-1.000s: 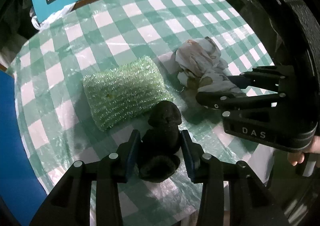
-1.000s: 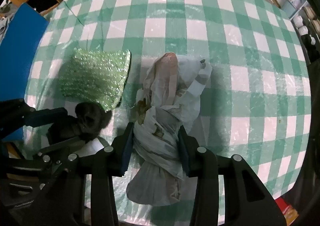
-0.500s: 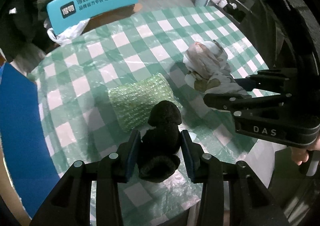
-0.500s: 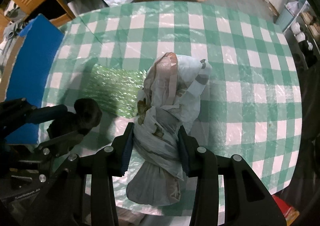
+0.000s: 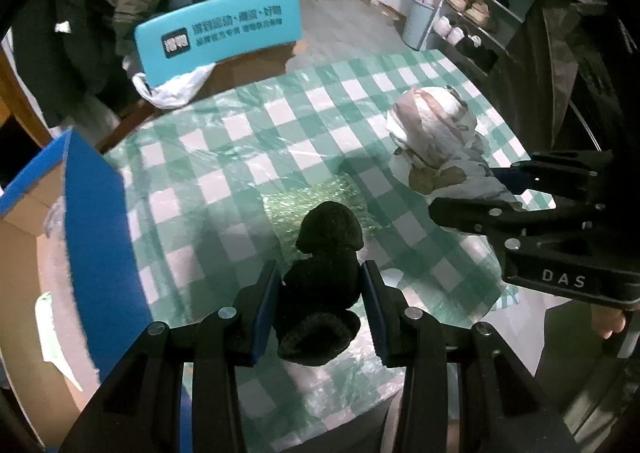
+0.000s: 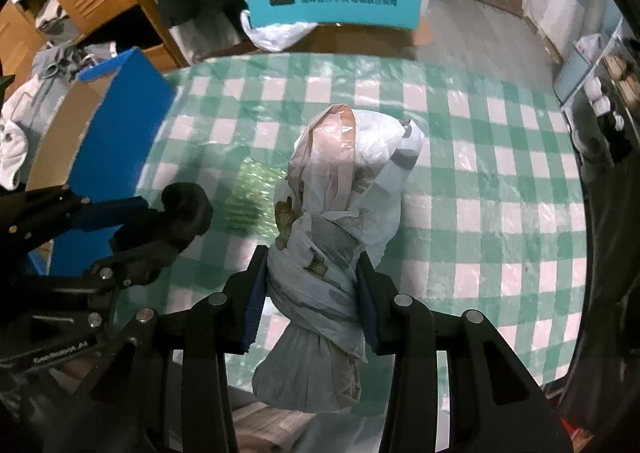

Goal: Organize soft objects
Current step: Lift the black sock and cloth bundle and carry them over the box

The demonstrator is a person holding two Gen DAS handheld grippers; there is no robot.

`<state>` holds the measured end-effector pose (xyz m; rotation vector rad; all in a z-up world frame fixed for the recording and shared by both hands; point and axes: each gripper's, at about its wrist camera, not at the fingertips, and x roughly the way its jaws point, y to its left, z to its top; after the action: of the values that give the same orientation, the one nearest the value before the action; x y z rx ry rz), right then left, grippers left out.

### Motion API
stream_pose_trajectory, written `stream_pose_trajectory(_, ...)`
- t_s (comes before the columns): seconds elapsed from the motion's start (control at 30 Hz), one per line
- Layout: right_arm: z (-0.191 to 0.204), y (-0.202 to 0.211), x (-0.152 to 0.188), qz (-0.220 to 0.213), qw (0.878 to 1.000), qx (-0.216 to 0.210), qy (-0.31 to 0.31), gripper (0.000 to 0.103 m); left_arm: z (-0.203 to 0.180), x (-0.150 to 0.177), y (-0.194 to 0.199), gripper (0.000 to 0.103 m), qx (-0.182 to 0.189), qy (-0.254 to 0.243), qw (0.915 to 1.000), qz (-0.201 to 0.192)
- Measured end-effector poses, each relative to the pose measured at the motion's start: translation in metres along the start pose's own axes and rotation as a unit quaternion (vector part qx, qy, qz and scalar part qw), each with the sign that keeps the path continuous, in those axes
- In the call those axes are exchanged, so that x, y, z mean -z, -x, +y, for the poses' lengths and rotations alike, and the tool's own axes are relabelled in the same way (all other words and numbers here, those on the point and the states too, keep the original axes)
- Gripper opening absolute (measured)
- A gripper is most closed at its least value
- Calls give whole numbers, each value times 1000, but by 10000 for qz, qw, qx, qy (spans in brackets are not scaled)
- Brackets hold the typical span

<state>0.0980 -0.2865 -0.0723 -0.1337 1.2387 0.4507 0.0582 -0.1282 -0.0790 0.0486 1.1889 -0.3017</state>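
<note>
Black and woolly, the rolled sock bundle [image 5: 322, 277] sits pinched between the blue pads of my left tongs [image 5: 320, 307] in the left wrist view. Its long axis runs along the fingers toward twelve o'clock, with the rounded knob at the far end. It hangs clear above the green-and-white checked table [image 5: 256, 157]. At about nine o'clock from these tongs stands the blue-sided cardboard box [image 5: 96, 221], open at the top and hard against the table's edge. I take this box for the drop place, and my left hand is the nearer one to it. The glittery green scouring sponge [image 5: 316, 197] lies on the table just past the sock's knob. At three o'clock my right tongs [image 5: 500, 189] carry the knotted white plastic bag bundle [image 5: 432, 133].

In the right wrist view those right tongs [image 6: 310, 303] are closed on the waist of the plastic bag bundle [image 6: 344, 189], which points to twelve o'clock and bulges beyond the pads. The box [image 6: 116, 133] lies off toward ten o'clock, well apart, with my left tongs [image 6: 132, 221] and the sock [image 6: 184, 209] between me and it. By my judgement the sock should swing left first and the bag follow. A sliver of the sponge [image 6: 256, 189] shows just beside the bag at nine o'clock.
</note>
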Motion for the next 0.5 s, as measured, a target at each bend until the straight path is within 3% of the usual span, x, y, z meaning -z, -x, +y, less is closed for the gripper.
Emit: stream_pose_trajectory(0.5, 52, 26, -16, -365, 9983, -173, 409, 40, 31, 7, 45, 42, -322, 177, 9986, -389)
